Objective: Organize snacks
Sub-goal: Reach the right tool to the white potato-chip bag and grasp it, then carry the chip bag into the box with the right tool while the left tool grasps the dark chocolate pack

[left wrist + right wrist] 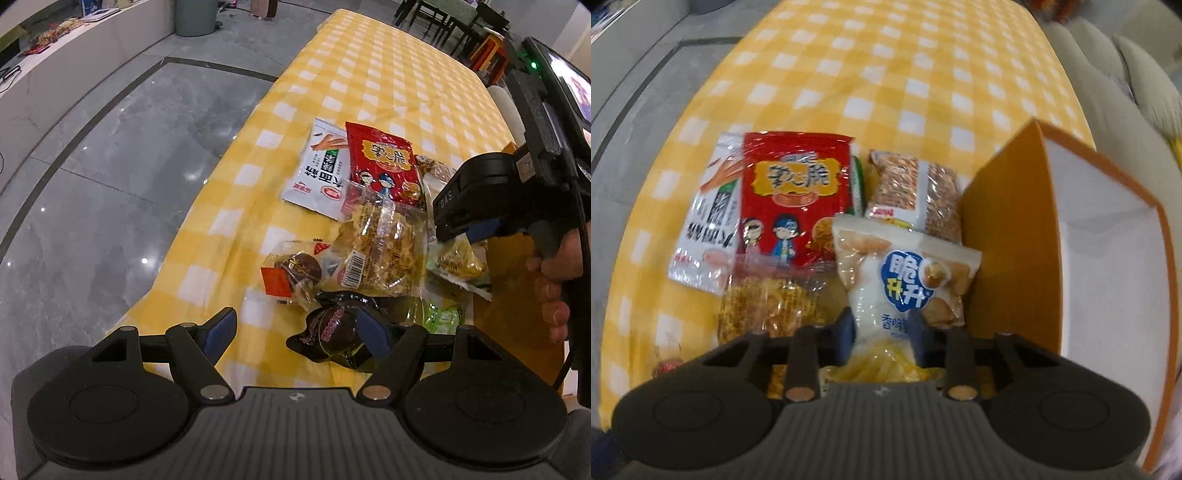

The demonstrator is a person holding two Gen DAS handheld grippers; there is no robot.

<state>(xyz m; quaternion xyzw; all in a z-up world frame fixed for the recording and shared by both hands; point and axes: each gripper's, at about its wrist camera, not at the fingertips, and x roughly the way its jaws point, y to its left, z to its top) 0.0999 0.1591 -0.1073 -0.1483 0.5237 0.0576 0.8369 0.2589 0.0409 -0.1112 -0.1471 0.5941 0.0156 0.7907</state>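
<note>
Looking down the left wrist view: left gripper (297,330), black with blue pads, jaws spread wide, gripping nothing. Right-hand pad overlapping a glossy black crinkled snack wrapper (334,326); contact not certain. Beyond it on the yellow-and-white checked tablecloth (369,74), a loose heap: clear packet with a dark round cake and red label (295,271), clear bag of golden crisp pieces with a barcode (380,251), red foil packet with cartoon children (386,168), white flat packet with orange sticks printed (319,170) partly under the red one, green wrappers (443,315) at the near right edge of the heap. Right gripper (467,230) seen from outside, held by a bare hand (554,280), nose down in the right side of the heap above a yellow-green crinkled packet (458,258).

Switching to the right wrist view, somewhat blurred: right gripper (882,332) with jaws narrowed and pressed on both sides of a white pillow packet with a blue round logo and pale biscuits printed (905,280), pinched near its lower end, packet standing up away from the camera. Left of it the red foil packet (796,199) and white stick packet (705,221); golden crisp bag (772,314) just beside the left finger. Behind, a clear packet of brown grains (916,192). Immediately right, an orange cardboard box with white interior (1004,229), open side up.
</note>
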